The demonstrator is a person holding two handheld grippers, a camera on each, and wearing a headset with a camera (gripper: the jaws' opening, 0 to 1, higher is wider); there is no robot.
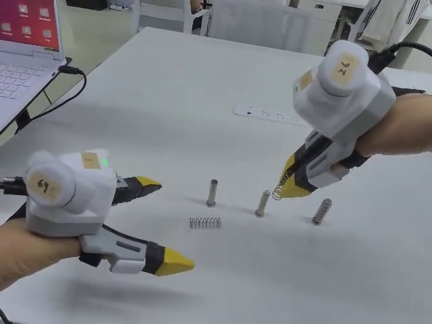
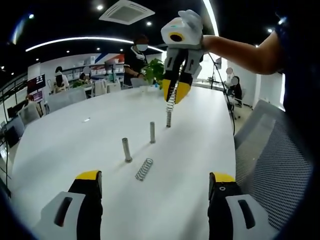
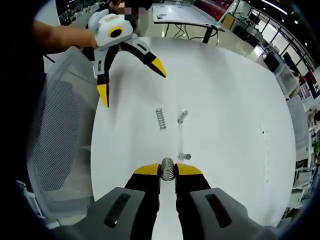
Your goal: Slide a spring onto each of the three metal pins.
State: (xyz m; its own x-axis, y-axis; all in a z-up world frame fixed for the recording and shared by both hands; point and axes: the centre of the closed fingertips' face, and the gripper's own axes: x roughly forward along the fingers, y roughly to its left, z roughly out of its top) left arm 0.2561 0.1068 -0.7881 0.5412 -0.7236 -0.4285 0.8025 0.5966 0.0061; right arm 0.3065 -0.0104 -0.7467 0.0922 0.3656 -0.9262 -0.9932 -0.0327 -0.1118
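open table [image 1: 162, 101] around pins [image 1: 212, 192], loose spring [image 1: 205, 222]

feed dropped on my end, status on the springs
Right gripper shut on held spring, by middle pin. Left gripper open, empty. One fitted spring stands at row's end; loose spring flat on table. Path clear.

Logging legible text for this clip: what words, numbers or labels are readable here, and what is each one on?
"26": handwritten on the round sticker on top of the right gripper.
"69": handwritten on the round label on the left gripper.
Small yellow tag on the left gripper: blurred, unreadable.
Laptop screen: icon captions too small to read.
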